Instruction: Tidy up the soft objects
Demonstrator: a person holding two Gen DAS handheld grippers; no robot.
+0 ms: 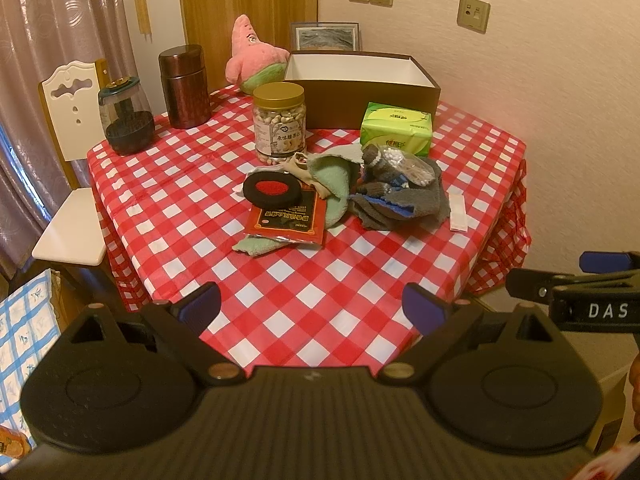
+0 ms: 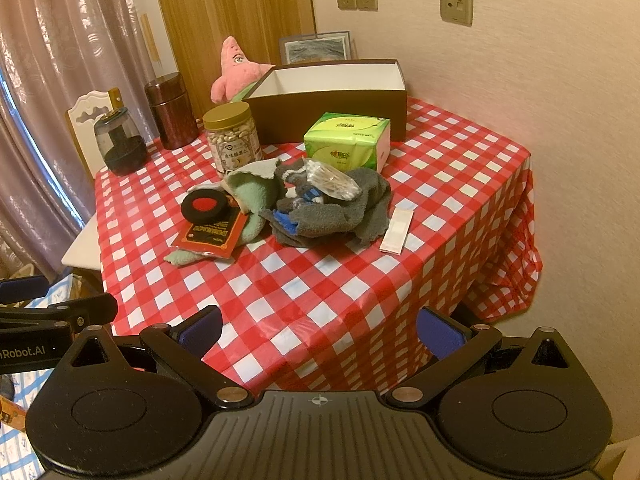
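A pile of soft things lies mid-table: a green towel (image 1: 334, 178) (image 2: 250, 194), a grey cloth (image 1: 416, 204) (image 2: 340, 216), striped gloves (image 1: 380, 160) (image 2: 304, 196) and a black-and-red round pad (image 1: 272, 189) (image 2: 203, 206). A pink star plush (image 1: 252, 58) (image 2: 234, 68) leans at the back beside an open brown box (image 1: 360, 96) (image 2: 332, 114). My left gripper (image 1: 312, 306) is open and empty above the near table edge. My right gripper (image 2: 320, 330) is open and empty, also near the front edge.
A nut jar (image 1: 279, 122) (image 2: 232, 138), brown canister (image 1: 184, 86) (image 2: 170, 114), dark grinder jar (image 1: 126, 118) (image 2: 118, 144), green tissue pack (image 1: 396, 128) (image 2: 346, 140), red packet (image 1: 290, 220) (image 2: 212, 234), bag of cotton swabs (image 1: 408, 164) (image 2: 332, 180) and white strip (image 1: 456, 210) (image 2: 396, 230) lie on the checked cloth. A white chair (image 1: 72, 200) stands left.
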